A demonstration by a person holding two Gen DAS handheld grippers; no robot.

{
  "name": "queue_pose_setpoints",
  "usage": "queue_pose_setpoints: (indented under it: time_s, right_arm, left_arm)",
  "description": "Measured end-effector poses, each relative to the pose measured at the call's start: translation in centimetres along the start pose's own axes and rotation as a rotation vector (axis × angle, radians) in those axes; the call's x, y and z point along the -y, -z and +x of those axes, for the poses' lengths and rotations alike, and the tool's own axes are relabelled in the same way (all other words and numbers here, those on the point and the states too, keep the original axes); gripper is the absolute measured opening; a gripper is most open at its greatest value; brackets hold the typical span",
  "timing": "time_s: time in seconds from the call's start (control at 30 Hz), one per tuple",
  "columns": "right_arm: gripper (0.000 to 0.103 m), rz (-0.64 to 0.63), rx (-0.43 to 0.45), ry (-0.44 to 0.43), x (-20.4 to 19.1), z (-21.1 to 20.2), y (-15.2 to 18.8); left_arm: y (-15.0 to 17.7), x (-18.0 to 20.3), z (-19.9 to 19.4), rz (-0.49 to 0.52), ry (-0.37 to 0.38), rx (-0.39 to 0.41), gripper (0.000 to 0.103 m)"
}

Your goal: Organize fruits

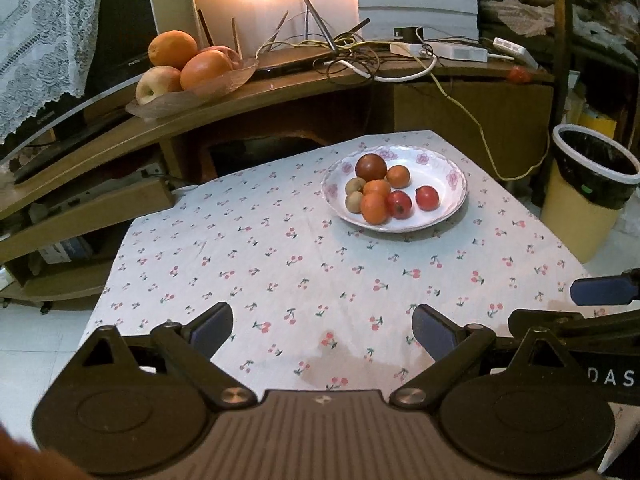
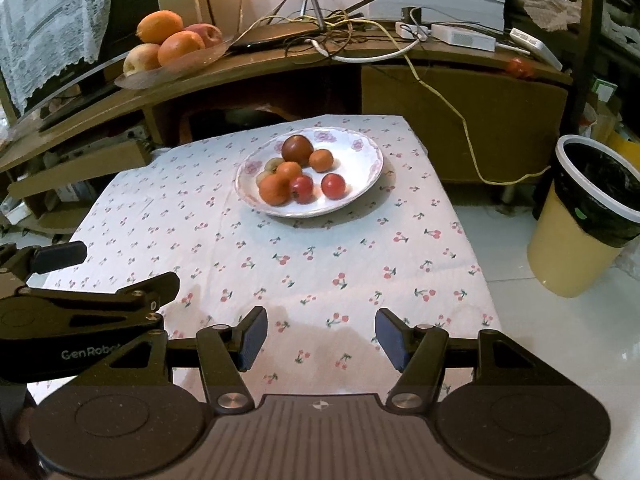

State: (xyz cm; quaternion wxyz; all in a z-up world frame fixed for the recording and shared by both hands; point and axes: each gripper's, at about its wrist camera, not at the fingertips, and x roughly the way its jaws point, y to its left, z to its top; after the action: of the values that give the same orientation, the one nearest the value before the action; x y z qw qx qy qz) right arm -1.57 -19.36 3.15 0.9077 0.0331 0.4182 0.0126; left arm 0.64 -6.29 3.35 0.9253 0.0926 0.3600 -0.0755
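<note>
Two hand-held claws hover side by side over the near edge of a cloth-covered surface (image 1: 280, 248), both spread wide with nothing between their blue-padded fingers. The left claw (image 1: 322, 330) sits low over the cherry-print cloth, and the right claw (image 2: 320, 338) hangs just beside it, its fingers poking into the left camera's view from the right.

Farther back on the surface rests a white plate (image 1: 452, 194) with a pink floral rim, well apart from both claws. It carries a cluster of small fruits: a dark reddish-brown fruit (image 1: 371, 166) at the back, three small orange fruits (image 1: 374, 208) touching one another, two red fruits (image 1: 427, 197) on the right-hand side, and two small brownish-green fruits (image 1: 355, 186) tucked against the left of the pile.

Behind the surface, a wooden shelf (image 1: 224, 114) holds a leaf-shaped dish (image 1: 168, 105) of larger oranges and apples, next to a tangle of cables (image 1: 352, 50). A yellow waste bin (image 2: 576, 240) with a black liner stands on the tiled floor to the right.
</note>
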Motion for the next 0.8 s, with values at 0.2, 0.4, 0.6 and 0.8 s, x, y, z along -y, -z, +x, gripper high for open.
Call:
queue_pose_setpoints:
  time_s: [0.2, 0.4, 0.6, 0.8]
  right_arm:
    - [0.063, -0.023, -0.002, -0.003, -0.7, -0.4, 0.7]
    - [0.063, -0.029, 0.004, -0.010, -1.1, -1.0, 1.3]
    - [0.063, -0.033, 0.004, -0.014, -1.4, -1.4, 1.9]
    - [0.064, -0.040, 0.001, -0.015, -1.8, -1.8, 2.6]
  left_arm:
    - [0.6, -0.2, -0.8, -0.005, -0.011, 0.009, 0.101]
    - [1.2, -0.4, -1.4, -0.008, -0.012, 0.007, 0.101]
    - [2.0, -0.5, -2.1, -0.005, -0.017, 0.010, 0.101]
    - [2.8, -0.7, -2.5, -0.009, -0.018, 0.001, 0.101]
